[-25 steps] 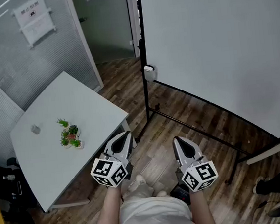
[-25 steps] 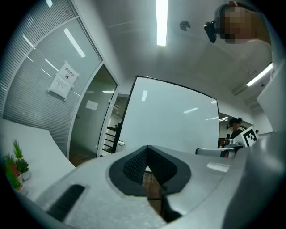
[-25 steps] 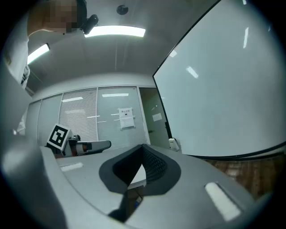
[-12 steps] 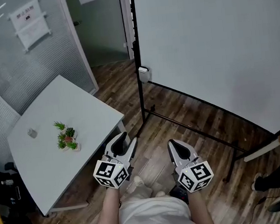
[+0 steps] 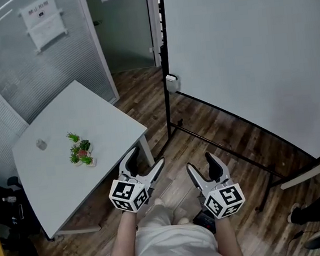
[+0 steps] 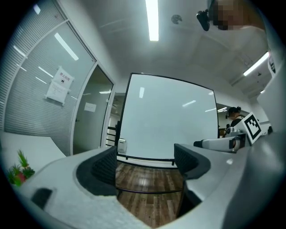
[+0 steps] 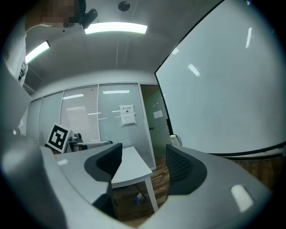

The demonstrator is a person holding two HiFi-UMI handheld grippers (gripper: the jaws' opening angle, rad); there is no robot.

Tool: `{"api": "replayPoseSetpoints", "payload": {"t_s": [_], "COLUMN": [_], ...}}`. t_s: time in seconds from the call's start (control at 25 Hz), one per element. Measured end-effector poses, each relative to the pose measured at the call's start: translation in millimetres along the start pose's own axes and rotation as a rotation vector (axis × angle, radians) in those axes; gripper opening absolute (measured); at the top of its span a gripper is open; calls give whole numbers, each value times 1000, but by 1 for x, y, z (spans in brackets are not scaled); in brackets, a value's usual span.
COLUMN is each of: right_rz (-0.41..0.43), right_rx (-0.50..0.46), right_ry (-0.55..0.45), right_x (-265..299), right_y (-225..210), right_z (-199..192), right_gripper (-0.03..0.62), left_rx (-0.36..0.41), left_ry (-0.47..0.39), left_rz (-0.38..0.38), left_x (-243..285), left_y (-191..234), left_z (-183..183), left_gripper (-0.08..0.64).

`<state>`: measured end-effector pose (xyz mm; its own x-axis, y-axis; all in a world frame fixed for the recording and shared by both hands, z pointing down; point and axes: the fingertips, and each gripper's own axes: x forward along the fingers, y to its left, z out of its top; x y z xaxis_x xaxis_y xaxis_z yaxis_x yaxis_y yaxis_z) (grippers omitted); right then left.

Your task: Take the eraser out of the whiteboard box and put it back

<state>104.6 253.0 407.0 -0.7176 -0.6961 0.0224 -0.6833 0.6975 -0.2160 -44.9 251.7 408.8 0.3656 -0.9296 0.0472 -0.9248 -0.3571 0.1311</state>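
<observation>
We hold both grippers level above the wood floor (image 5: 217, 127). The left gripper (image 5: 148, 157) has just been opening its jaws. They now stand wide apart with nothing between them. The right gripper (image 5: 200, 161) reads the same: its jaws have just been opening, are now spread wide, and are empty. The whiteboard box (image 5: 171, 82) is small and white. It sits at the left edge of the whiteboard (image 5: 254, 46), well apart from both grippers. We cannot make out the eraser in it from here. To our left is a white table (image 5: 51, 176) with small potted plants (image 5: 80, 153).
</observation>
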Motion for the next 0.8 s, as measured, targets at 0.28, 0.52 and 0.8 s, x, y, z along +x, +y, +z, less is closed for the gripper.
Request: {"api": "replayPoseSetpoints", "payload": {"t_s": [0.28,0.52,0.8], "right_rz": [-3,-30,-56], "right_rx": [27,32,25], "right_ry": [13,21,51], "right_x": [14,44,118], "right_y": [-11,-50,-109], "right_z": [-6,-2,5], "right_gripper": [288,288,288], "left_rx": [24,19,-9], "left_ry": [10,27,27], "left_rz": [20,-13,-60], "left_x": [10,63,162], "left_y": [15,29,73], "left_z": [-1,-5,-4], "left_gripper": [390,383,376]}}
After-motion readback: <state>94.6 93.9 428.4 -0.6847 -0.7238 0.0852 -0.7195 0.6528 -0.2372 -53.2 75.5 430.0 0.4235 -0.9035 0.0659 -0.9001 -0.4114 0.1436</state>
